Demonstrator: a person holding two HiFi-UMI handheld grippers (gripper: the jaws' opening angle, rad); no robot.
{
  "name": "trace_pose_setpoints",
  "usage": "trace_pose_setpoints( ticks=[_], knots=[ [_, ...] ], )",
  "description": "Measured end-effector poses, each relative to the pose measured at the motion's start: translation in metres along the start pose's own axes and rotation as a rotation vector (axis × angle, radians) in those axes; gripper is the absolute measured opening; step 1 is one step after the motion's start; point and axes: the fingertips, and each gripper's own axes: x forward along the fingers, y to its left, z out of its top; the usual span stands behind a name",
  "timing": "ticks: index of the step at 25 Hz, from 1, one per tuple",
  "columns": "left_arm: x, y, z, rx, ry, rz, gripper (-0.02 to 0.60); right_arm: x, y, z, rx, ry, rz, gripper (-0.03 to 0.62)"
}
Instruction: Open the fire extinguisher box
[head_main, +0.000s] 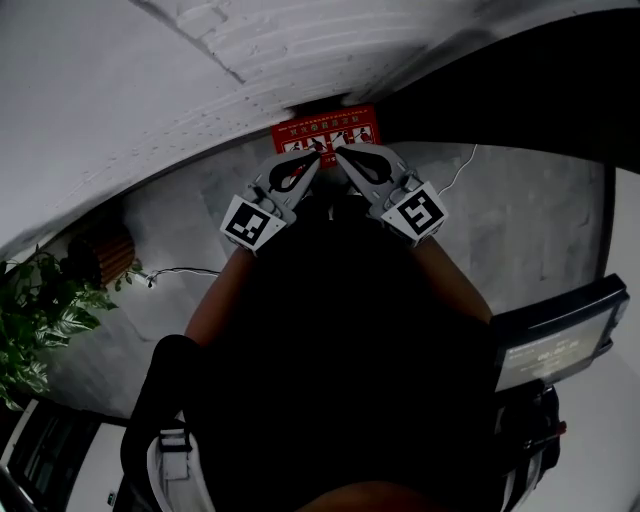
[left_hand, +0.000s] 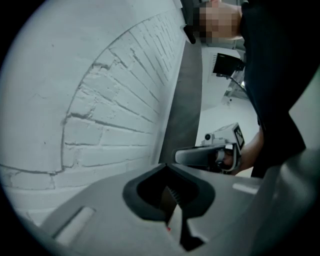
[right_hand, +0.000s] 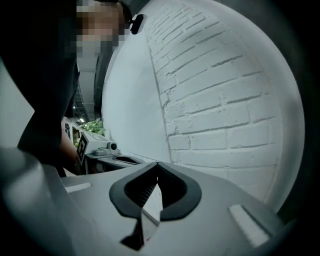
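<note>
Office corridor: white brick wall (right_hand: 220, 100), plant (head_main: 40, 310)

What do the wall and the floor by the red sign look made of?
Wall: brick painted matte white; staggered mortar joints show through the paint.
Floor: probably concrete or stone, grey and matte with mottled patches; the look leaves open which.

Left gripper (head_main: 314, 158) and right gripper (head_main: 342, 156) hold jaws closed.
</note>
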Motion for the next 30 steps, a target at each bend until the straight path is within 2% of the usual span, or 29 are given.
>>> trace_pose_setpoints(
  ticks=[3,5,10,14,20,25,30],
  knots=[
    [0.010,-0.004,-0.015,0.003,0.029,-0.002,0.002,-0.009,-0.015,-0.016,0.064,0.031,-0.002,0.009],
    [0.017,-0.004,-0.028,-0.008,0.053,-0.006,0.002,-0.007,-0.031,-0.041,0.113,0.060,0.003,0.008],
    [0.034,-0.004,-0.086,-0.058,0.170,0.000,0.002,-0.006,-0.070,-0.146,0.323,0.166,-0.023,0.009],
    [0.057,-0.005,-0.142,-0.073,0.269,-0.030,0.002,-0.009,-0.100,-0.233,0.518,0.217,-0.100,0.009],
    [0.075,-0.010,-0.201,-0.080,0.384,-0.076,0.009,-0.025,-0.110,-0.332,0.815,0.275,-0.200,0.009],
    [0.078,-0.011,-0.242,-0.081,0.455,-0.107,0.014,-0.036,-0.106,-0.389,0.937,0.270,-0.250,0.011],
    [0.085,-0.006,-0.289,-0.090,0.513,-0.119,0.014,-0.035,-0.104,-0.444,0.985,0.264,-0.298,0.011]
  ],
)
